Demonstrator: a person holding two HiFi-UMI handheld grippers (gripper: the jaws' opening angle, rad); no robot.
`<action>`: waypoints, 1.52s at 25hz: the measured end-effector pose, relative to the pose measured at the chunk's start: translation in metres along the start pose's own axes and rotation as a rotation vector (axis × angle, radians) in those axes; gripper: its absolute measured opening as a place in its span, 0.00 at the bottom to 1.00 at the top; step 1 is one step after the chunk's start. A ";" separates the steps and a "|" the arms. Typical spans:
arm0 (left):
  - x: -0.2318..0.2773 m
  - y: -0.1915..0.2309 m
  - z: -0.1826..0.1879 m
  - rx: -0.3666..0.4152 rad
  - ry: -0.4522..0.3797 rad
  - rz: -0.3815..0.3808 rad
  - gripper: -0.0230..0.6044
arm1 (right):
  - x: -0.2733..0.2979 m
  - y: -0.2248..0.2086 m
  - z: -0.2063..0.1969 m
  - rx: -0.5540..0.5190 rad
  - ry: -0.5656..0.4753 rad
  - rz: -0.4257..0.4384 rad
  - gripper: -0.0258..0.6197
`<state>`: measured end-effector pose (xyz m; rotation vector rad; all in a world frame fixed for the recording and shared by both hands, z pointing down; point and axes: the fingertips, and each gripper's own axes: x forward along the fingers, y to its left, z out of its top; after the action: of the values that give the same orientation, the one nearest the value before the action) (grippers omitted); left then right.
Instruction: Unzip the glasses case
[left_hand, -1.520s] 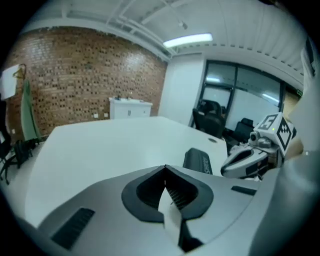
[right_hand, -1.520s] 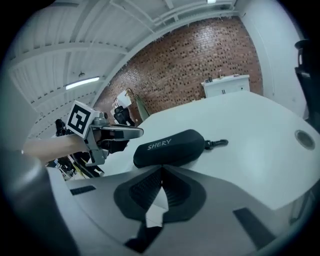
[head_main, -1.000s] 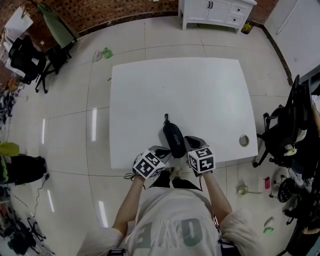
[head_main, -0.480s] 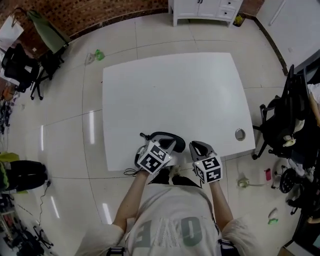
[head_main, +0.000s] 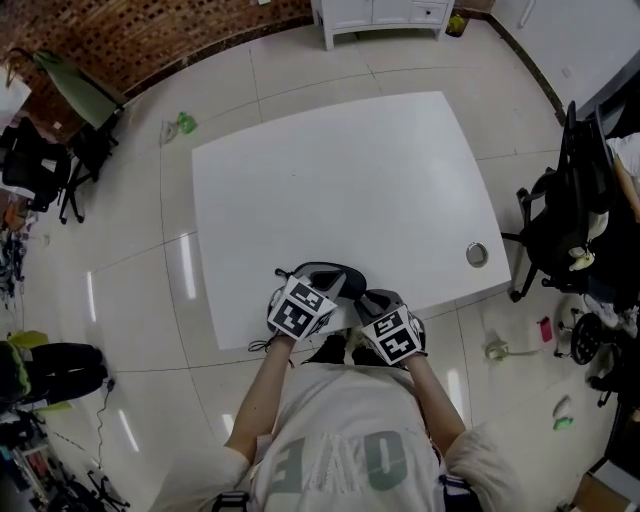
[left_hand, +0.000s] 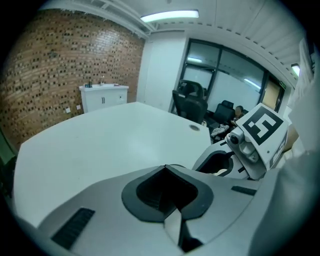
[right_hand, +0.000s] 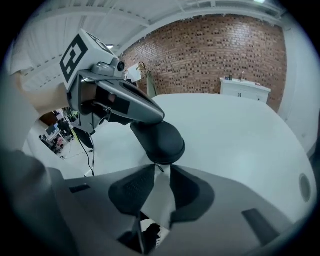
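The black glasses case (head_main: 335, 276) lies crosswise at the near edge of the white table (head_main: 330, 170). My left gripper (head_main: 322, 290) is on top of it, shut on its middle; black fills the space between its pads (left_hand: 150, 192). In the right gripper view the case's rounded end (right_hand: 159, 141) sits just past my right gripper (right_hand: 160, 172), under the left gripper's finger (right_hand: 132, 102). The small zipper pull (right_hand: 159, 168) hangs between the right fingertips, which stand a narrow gap apart. My right gripper (head_main: 368, 302) is at the case's right end.
A round cable hole (head_main: 477, 254) sits near the table's right edge. A black office chair (head_main: 570, 215) stands to the right and a white cabinet (head_main: 375, 10) beyond the far edge. Both grippers work at the table's near edge, close to the person's body.
The case has turned from lengthwise to crosswise in the left gripper's hold. The right gripper has moved in to the case's right end.
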<state>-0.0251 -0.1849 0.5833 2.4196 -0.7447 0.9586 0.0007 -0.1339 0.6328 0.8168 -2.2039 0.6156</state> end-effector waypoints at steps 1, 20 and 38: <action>0.000 0.000 0.000 -0.001 0.000 -0.001 0.04 | 0.002 0.002 -0.002 0.012 0.014 0.006 0.18; 0.000 -0.008 -0.007 0.038 -0.028 -0.013 0.04 | 0.003 -0.021 -0.006 -0.084 0.075 -0.107 0.04; 0.002 -0.010 -0.014 -0.055 -0.013 0.133 0.04 | 0.012 0.025 -0.001 -0.279 0.055 -0.028 0.04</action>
<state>-0.0246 -0.1698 0.5920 2.3551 -0.9343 0.9611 -0.0227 -0.1205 0.6377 0.6749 -2.1622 0.3027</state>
